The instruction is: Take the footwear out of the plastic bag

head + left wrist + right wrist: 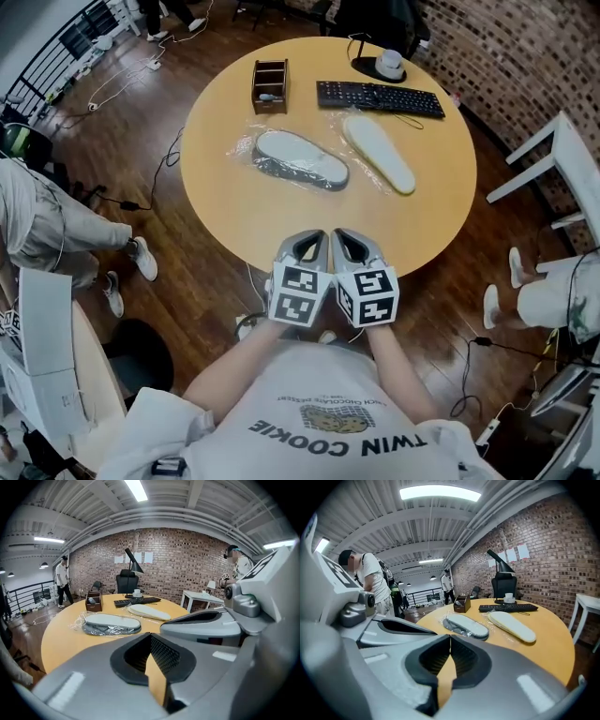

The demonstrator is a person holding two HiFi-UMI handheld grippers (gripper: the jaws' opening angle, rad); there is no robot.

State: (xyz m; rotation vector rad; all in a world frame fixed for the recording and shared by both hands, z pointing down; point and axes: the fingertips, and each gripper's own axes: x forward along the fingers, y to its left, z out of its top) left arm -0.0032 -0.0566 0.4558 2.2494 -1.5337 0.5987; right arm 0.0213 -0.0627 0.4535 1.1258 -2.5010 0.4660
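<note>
Round wooden table (427,211), dark wood floor around it, brick wall behind. Both grippers hang over the near rim, side by side, marker cubes nearly touching, noses pointing towards the table's middle.

Left gripper (314,236): jaws pressed together at the tips, nothing between them; only tabletop shows through the wedge below the tips in the left gripper view. Right gripper (343,234): same, jaws pressed together, nothing held.

Footwear is two slippers, both lying flat mid-table, ahead of the grippers and well apart from them, no contact. Grey slipper (300,157) lies with its pale flat side up inside a crinkled clear plastic bag (244,147), ahead of the left gripper and a bit to its left, long axis running across the table. Cream slipper (378,153) lies ahead of the right gripper and slightly to its right, angled, heel end nearer the keyboard, with clear film around it too. The two slippers sit near each other, not touching. Bare table between slippers and gripper tips.

Farther back: black keyboard (379,97) just beyond the cream slipper, brown wooden organiser (270,84) beyond the grey one, black lamp base (370,67) with a white cup on it at the far rim. White side table (553,150) stands off to the right on the floor.
</note>
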